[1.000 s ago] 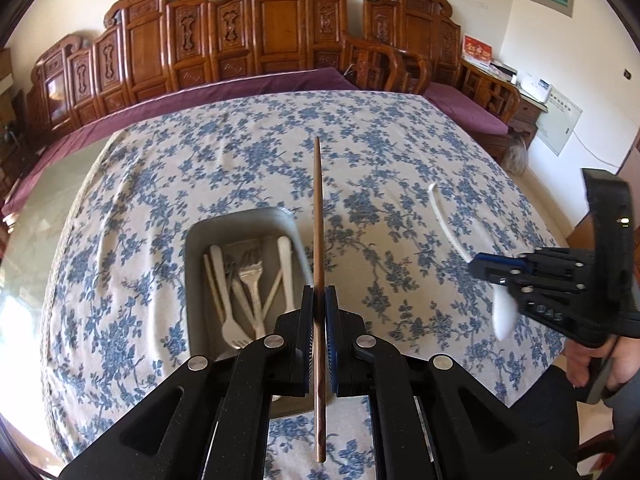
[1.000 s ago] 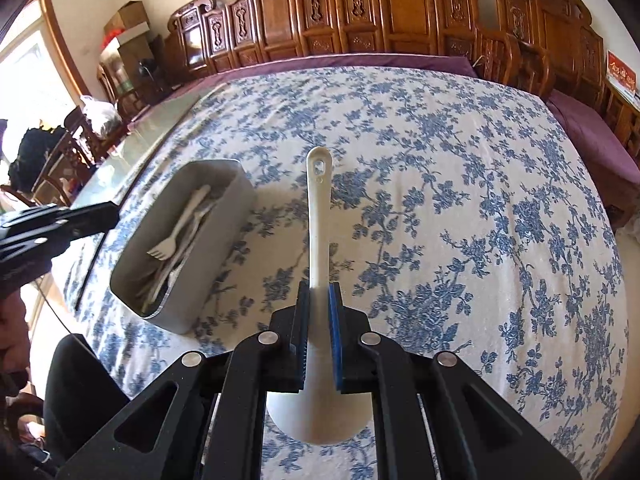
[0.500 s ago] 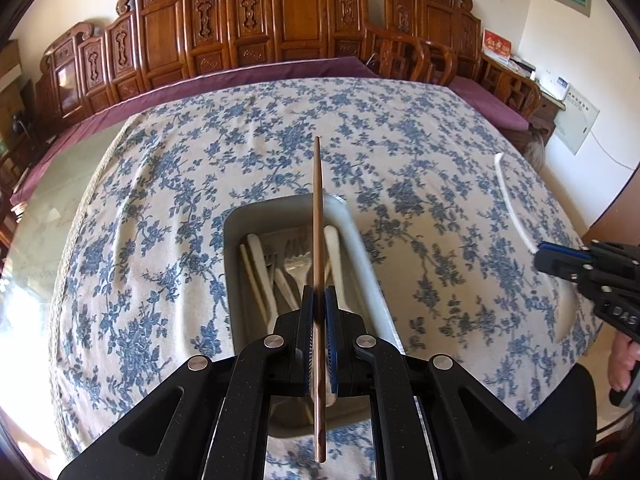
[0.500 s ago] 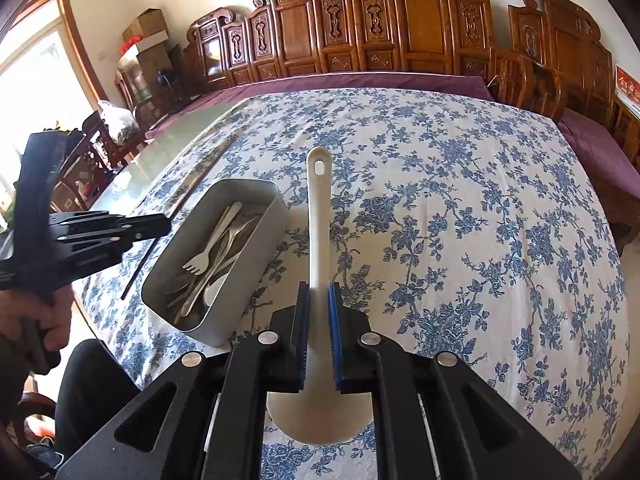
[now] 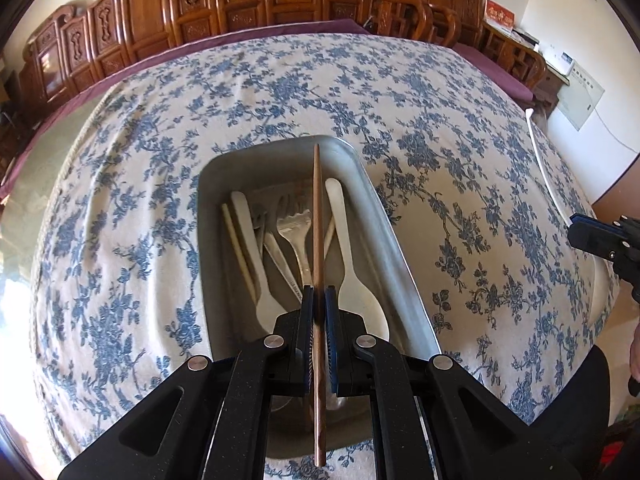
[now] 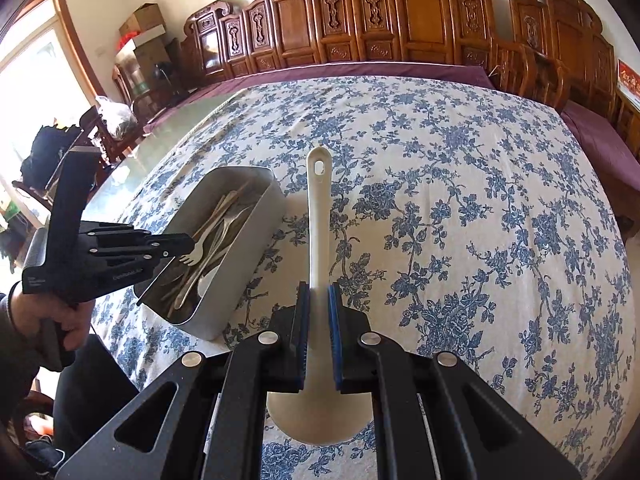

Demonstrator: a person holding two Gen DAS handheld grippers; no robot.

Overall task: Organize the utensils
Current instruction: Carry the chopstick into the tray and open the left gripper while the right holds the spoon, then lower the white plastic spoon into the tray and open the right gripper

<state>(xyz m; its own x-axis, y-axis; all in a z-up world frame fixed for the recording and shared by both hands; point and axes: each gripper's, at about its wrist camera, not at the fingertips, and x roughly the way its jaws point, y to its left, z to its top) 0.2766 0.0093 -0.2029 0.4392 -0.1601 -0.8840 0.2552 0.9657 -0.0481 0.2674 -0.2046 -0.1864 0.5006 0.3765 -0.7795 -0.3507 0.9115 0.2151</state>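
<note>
My left gripper (image 5: 319, 300) is shut on a brown wooden chopstick (image 5: 317, 216), held lengthwise just above a grey metal tray (image 5: 394, 256). The tray holds forks, white spoons and pale chopsticks (image 5: 296, 236). My right gripper (image 6: 319, 300) is shut on a white rice paddle (image 6: 319, 216), handle pointing away, above the tablecloth to the right of the tray (image 6: 256, 248). The left gripper (image 6: 176, 242) shows in the right wrist view over the tray's near end. The right gripper (image 5: 592, 236) shows at the right edge of the left wrist view.
The table carries a blue-flowered white cloth (image 6: 460, 200) over a purple one. Carved wooden chairs (image 6: 400, 20) line the far side. A glass tabletop edge (image 5: 16, 208) shows at left. Boxes and bags (image 6: 116, 112) stand by the window.
My left gripper has moved over the tray and lower, so the chopstick now lies above its contents. The right gripper with the paddle has stayed right of the tray.
</note>
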